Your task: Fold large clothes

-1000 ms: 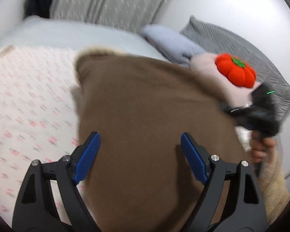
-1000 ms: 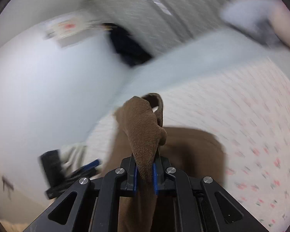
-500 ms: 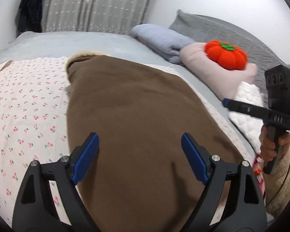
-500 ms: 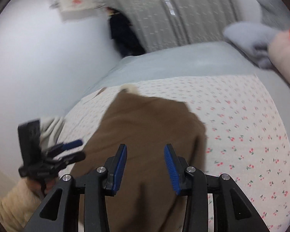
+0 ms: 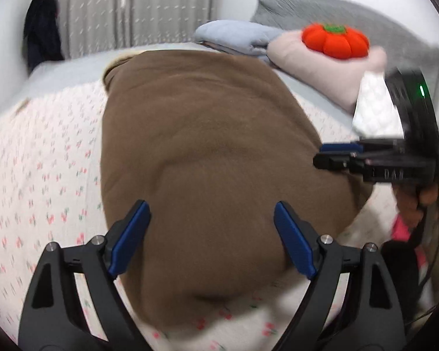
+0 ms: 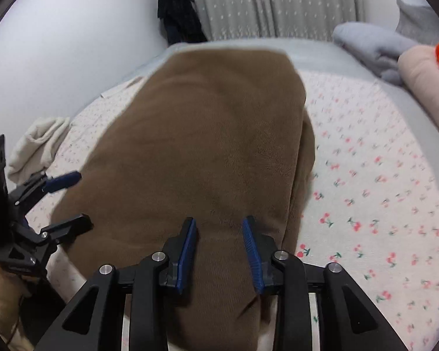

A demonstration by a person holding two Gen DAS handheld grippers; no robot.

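A large brown garment (image 5: 207,158) lies folded lengthwise on a cherry-print sheet (image 5: 44,181) on the bed; it also fills the right wrist view (image 6: 207,146). My left gripper (image 5: 212,234) is open and empty just above its near end. My right gripper (image 6: 219,247) is open and empty over the garment's near edge. The right gripper shows at the right of the left wrist view (image 5: 336,155). The left gripper shows at the left of the right wrist view (image 6: 64,199).
A grey-blue folded blanket (image 5: 234,36), a pink pillow (image 5: 322,67) with an orange pumpkin plush (image 5: 335,44) and a grey pillow (image 5: 351,11) lie at the bed's head. A cream cloth (image 6: 35,146) lies at the left edge. Curtains (image 6: 278,3) and dark hanging clothes (image 6: 178,14) stand behind.
My right gripper let go of the brown garment's end and opened. The garment now lies flat, folded over itself. Both grippers have drawn back a little toward its near end.
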